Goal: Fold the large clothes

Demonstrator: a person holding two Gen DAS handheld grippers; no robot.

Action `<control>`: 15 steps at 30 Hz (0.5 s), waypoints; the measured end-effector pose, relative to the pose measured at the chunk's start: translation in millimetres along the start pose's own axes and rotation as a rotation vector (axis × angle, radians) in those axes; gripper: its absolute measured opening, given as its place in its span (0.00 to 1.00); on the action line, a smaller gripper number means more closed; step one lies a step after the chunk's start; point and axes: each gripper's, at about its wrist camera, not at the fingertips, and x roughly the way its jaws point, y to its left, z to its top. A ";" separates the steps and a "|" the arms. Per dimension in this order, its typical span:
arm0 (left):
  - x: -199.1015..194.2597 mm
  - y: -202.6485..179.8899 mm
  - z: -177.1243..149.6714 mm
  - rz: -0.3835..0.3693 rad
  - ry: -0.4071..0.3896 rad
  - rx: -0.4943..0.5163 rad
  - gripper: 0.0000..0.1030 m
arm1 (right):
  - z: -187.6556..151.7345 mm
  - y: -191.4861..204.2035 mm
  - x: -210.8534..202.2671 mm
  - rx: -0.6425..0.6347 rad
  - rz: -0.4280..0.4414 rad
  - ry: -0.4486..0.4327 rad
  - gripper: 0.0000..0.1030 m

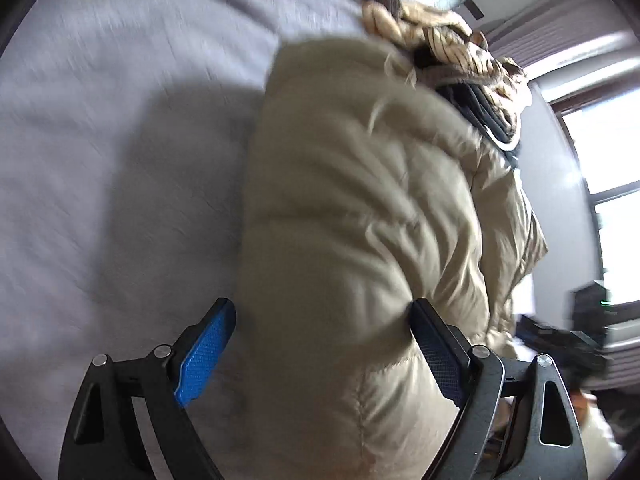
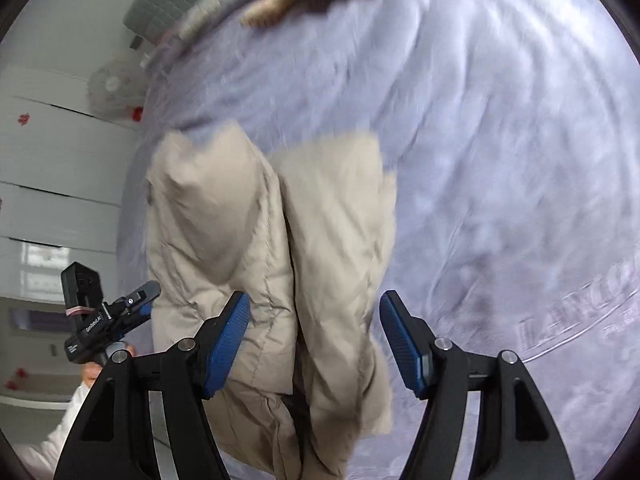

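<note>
A large beige puffer coat (image 1: 352, 208) lies on a lavender bed sheet (image 1: 120, 120). In the left wrist view my left gripper (image 1: 320, 312) is open, its blue pads either side of the coat's near edge, not closed on it. In the right wrist view the coat (image 2: 272, 240) shows as two padded lengths lying side by side. My right gripper (image 2: 314, 304) is open above the coat's near end. The left gripper (image 2: 116, 316) also shows there at the coat's left edge.
A pile of tan, striped and dark clothes (image 1: 452, 48) lies beyond the coat's far end. A window (image 1: 600, 160) and dark objects (image 1: 576, 328) are at the right. White drawers (image 2: 56, 160) stand left of the bed. Raised lettering (image 2: 580, 312) marks the sheet at right.
</note>
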 end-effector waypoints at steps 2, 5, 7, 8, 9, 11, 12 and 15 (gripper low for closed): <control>-16.2 -5.6 5.2 0.031 -0.071 0.028 0.86 | 4.6 10.4 -16.4 -0.031 0.066 -0.053 0.61; -26.4 -14.5 23.3 0.042 -0.123 0.048 0.86 | 19.8 15.3 0.5 -0.037 0.176 -0.007 0.57; -24.8 -15.4 27.9 0.063 -0.135 0.065 0.86 | 29.5 7.5 21.6 -0.028 0.186 0.023 0.57; -23.1 -18.6 31.4 0.080 -0.141 0.072 0.86 | 35.5 1.6 33.8 0.001 0.179 0.036 0.57; -22.4 -19.8 33.4 0.100 -0.148 0.074 0.86 | 38.3 -11.4 48.0 0.066 0.188 0.058 0.57; -18.2 -20.9 36.5 0.131 -0.157 0.073 0.86 | 34.3 -33.2 60.0 0.169 0.219 0.088 0.33; -16.5 -22.0 38.2 0.153 -0.160 0.076 0.86 | 33.2 -28.0 64.5 0.201 0.240 0.108 0.07; -7.4 -26.8 38.0 0.206 -0.164 0.104 0.86 | 29.3 -3.7 50.6 0.058 0.157 0.081 0.04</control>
